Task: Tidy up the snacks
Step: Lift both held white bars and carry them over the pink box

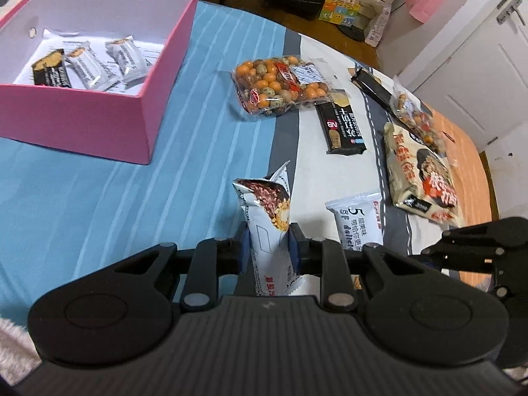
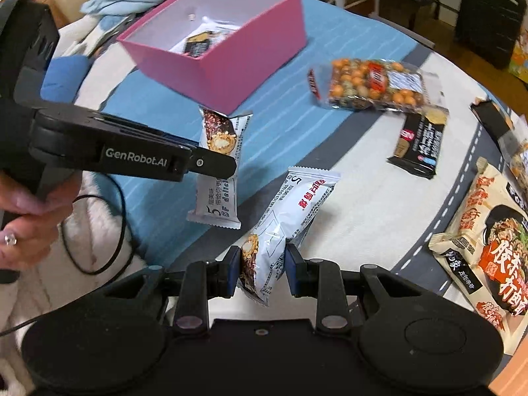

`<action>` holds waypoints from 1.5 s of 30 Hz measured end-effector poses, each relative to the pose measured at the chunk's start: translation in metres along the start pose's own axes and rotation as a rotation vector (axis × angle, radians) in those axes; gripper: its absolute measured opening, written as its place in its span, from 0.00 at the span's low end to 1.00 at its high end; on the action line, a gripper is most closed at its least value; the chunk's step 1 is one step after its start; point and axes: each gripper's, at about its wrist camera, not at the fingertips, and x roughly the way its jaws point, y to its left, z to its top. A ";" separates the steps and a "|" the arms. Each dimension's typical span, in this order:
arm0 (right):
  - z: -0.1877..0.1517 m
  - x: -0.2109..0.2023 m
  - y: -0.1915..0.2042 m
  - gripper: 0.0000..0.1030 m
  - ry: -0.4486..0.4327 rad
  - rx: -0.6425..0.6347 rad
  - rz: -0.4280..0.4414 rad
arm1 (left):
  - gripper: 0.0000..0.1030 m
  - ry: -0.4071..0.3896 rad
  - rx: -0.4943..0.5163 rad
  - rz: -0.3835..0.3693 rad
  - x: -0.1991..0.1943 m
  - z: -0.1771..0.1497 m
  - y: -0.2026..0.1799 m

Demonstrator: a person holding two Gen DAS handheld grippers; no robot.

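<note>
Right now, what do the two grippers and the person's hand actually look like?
Both grippers are matte black plastic with round pivot discs, silver screws and blue finger pads. The left gripper, seen side-on from the right wrist camera, carries white "GenRobot.AI" lettering, and a thin black cable loops beneath it. The right gripper matches. The hand is bare, with a gem-decorated nail.

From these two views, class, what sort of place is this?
Probably a bedroom at home: snacks lie on a striped bedspread, with a white door and a dark suitcase beyond.
</note>
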 end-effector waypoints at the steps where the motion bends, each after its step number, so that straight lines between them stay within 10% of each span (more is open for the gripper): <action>1: 0.000 -0.004 0.004 0.32 -0.002 -0.013 0.003 | 0.22 -0.005 0.005 0.001 -0.006 -0.002 0.000; 11: 0.016 -0.040 0.052 0.32 -0.071 -0.159 -0.001 | 0.22 -0.077 0.031 -0.036 -0.073 -0.005 0.017; 24: 0.119 -0.048 0.093 0.32 -0.282 -0.294 0.021 | 0.22 -0.253 0.013 0.029 -0.171 0.060 0.083; 32: 0.195 0.009 0.096 0.32 -0.303 -0.385 -0.033 | 0.22 -0.301 -0.086 0.089 -0.146 0.118 0.153; 45: 0.263 0.128 0.090 0.32 -0.174 -0.608 -0.117 | 0.22 -0.132 -0.059 0.315 -0.040 0.190 0.242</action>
